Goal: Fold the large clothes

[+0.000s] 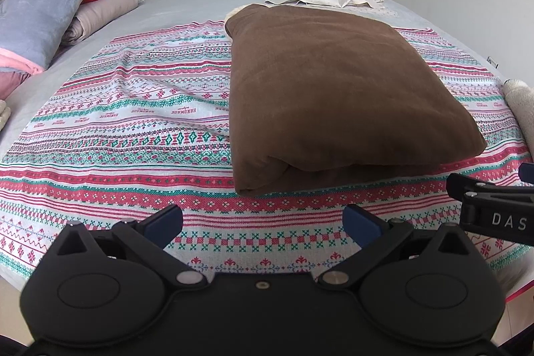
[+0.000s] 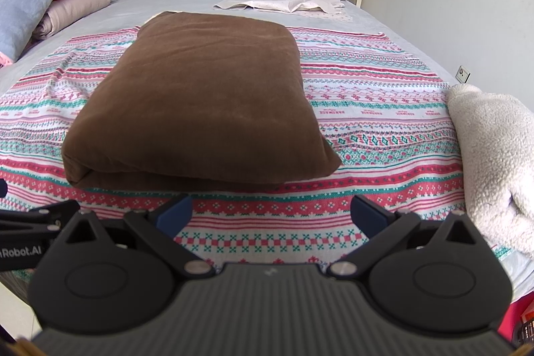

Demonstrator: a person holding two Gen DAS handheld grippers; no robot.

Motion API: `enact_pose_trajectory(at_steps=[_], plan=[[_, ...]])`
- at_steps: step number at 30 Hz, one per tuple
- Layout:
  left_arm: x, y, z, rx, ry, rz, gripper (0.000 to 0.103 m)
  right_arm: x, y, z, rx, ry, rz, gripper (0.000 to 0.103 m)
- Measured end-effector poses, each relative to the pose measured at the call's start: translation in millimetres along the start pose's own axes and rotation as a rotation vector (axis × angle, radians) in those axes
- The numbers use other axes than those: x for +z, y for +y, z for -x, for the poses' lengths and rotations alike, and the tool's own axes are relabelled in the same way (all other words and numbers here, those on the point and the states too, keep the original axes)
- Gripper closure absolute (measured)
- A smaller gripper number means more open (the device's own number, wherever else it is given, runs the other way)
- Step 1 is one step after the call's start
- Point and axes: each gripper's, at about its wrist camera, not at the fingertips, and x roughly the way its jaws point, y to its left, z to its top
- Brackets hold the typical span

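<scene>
Judging step: brown garment (image 1: 337,95) lay folded into thick bundle on patterned sheet (image 1: 133,129), right of centre, so fold looked done. Next move probably called for lifting bundle aside or reaching for white fleece (image 2: 494,162) at right edge. Left gripper (image 1: 263,222) and right gripper (image 2: 272,216) hovered side by side near bundle's near edge, both spread wide, empty, aimed far.
</scene>
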Motion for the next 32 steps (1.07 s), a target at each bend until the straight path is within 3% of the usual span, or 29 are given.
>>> enact_pose_trajectory(at_steps=[32], plan=[[-2.0,0.3,-1.9,-0.028,0.008,-0.010,0.000,-0.1,-0.5,-0.3,0.002,0.002,0.000,0.000]])
